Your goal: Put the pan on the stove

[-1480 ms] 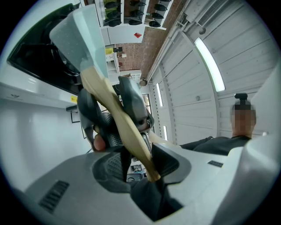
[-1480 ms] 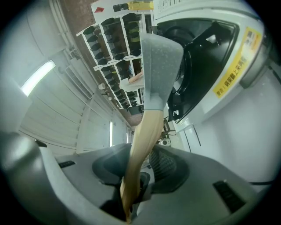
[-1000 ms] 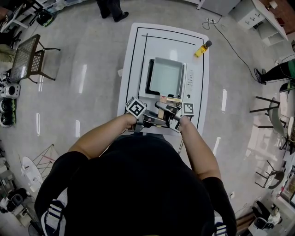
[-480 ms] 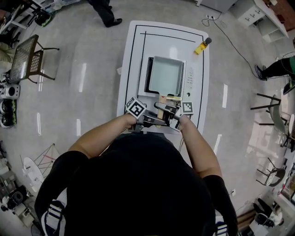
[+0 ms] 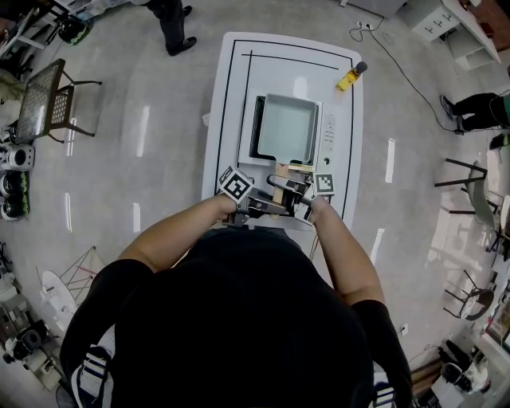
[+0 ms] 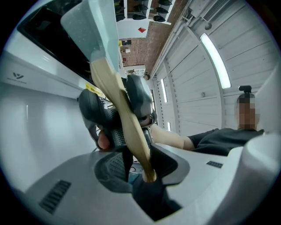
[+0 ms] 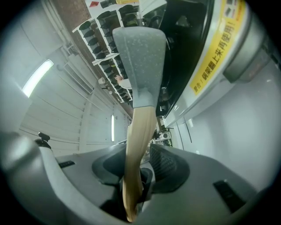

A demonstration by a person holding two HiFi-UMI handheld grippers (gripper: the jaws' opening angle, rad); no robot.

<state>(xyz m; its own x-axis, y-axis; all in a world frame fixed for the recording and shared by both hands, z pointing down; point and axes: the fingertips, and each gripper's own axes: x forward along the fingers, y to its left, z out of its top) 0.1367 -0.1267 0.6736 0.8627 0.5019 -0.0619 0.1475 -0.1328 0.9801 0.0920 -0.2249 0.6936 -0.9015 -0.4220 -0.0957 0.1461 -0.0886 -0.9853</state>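
bystander [image 5: 171, 24] stepped left; left gripper [image 6: 140, 166], right gripper [image 7: 139, 169] pinch pan handle [image 7: 137, 132]; overhead hides contact

- Head view: from above the person, steeply down, wide-angle and far off. It takes in the whole table [image 5: 239, 80], stove [image 5: 330, 139], pan [image 5: 287, 131] and the floor [image 5: 143, 159] around.
- Left gripper view: rolled sideways, hard up against the handle [image 6: 125, 123], stove edge at left.
- Right gripper view: equally close, on the handle from the other side, stove at right.
- All three share the handle and stove.
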